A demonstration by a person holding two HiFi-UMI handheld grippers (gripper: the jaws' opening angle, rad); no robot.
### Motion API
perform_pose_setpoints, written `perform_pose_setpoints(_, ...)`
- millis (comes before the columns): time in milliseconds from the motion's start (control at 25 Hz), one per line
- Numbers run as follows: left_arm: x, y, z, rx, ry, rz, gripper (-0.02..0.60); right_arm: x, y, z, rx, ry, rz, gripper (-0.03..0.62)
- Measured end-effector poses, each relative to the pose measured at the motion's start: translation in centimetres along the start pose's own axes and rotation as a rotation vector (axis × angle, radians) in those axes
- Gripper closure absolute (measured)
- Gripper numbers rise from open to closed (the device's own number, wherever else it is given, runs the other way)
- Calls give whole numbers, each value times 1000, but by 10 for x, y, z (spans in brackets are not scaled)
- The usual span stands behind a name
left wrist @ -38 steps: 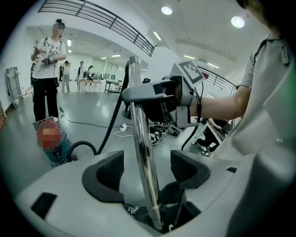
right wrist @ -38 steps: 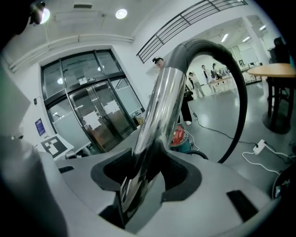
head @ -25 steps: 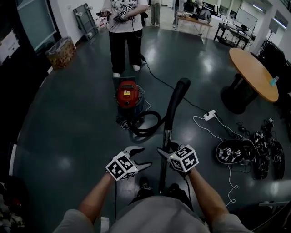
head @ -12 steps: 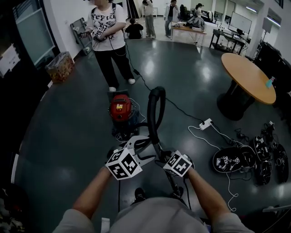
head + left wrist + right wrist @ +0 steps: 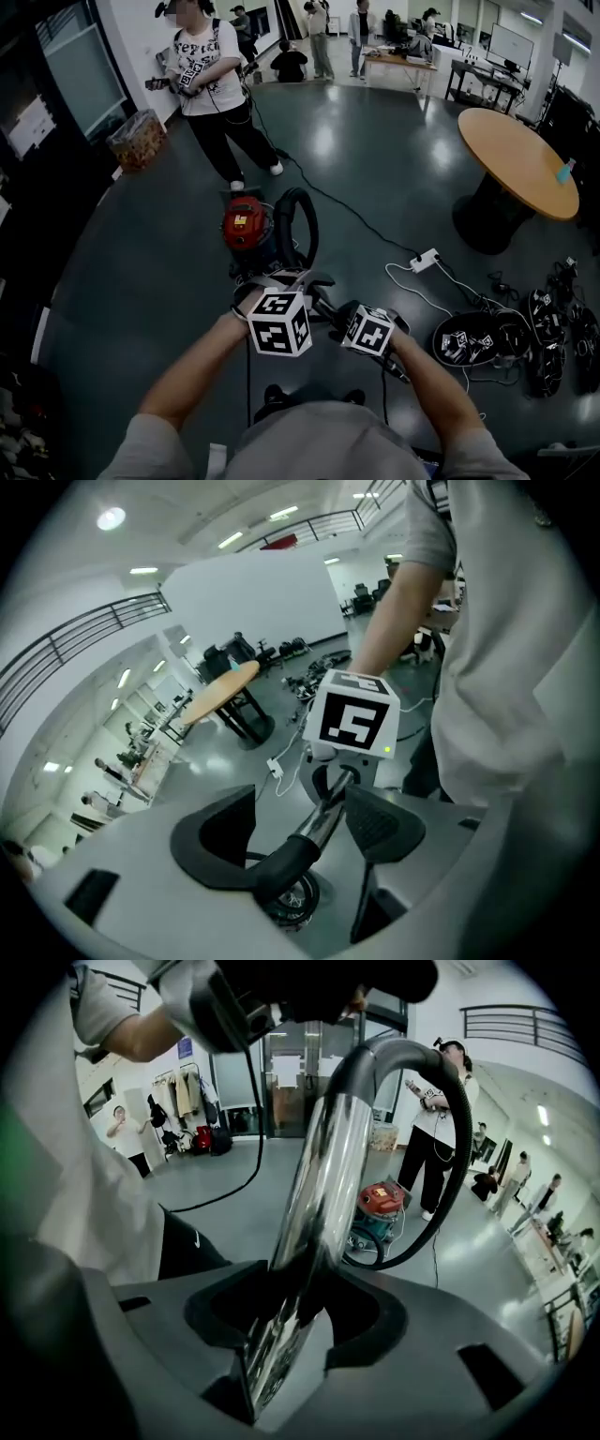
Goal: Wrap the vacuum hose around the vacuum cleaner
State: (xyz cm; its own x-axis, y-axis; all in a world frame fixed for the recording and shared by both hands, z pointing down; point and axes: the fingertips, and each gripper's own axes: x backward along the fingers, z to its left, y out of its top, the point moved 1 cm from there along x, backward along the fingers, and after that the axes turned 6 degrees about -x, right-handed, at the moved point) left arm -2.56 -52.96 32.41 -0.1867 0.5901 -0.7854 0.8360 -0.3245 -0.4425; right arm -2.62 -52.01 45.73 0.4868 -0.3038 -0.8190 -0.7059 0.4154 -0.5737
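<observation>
Fingers of my right gripper (image 5: 295, 1309) clamp the chrome metal wand (image 5: 328, 1176); those of my left gripper (image 5: 305, 822) gape wide. The black flexible hose (image 5: 307, 211) looks hardly wrapped round the red canister vacuum cleaner (image 5: 246, 225).

Dark glossy floor (image 5: 394, 159): vacuum cleaner (image 5: 246, 223), power strip (image 5: 425, 260), round table (image 5: 511, 155)

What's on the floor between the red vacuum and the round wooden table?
In the head view, a black cable crosses the floor between the red vacuum and the round table, leading to a white power strip.
</observation>
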Motion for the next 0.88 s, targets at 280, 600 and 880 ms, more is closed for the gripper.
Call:
perform_pose_setpoints(280,-60,14,-31,-108,-262,194,276,27,-47,-9,138,27,98,401)
perform_pose_setpoints(600,-86,36,-15,-139,-296,211,276,51,-69,-19,195,80,195,401)
perform_pose_setpoints(880,-115,14,-13,-232,-364,234,276,67,-69,-32,207,95,287,401)
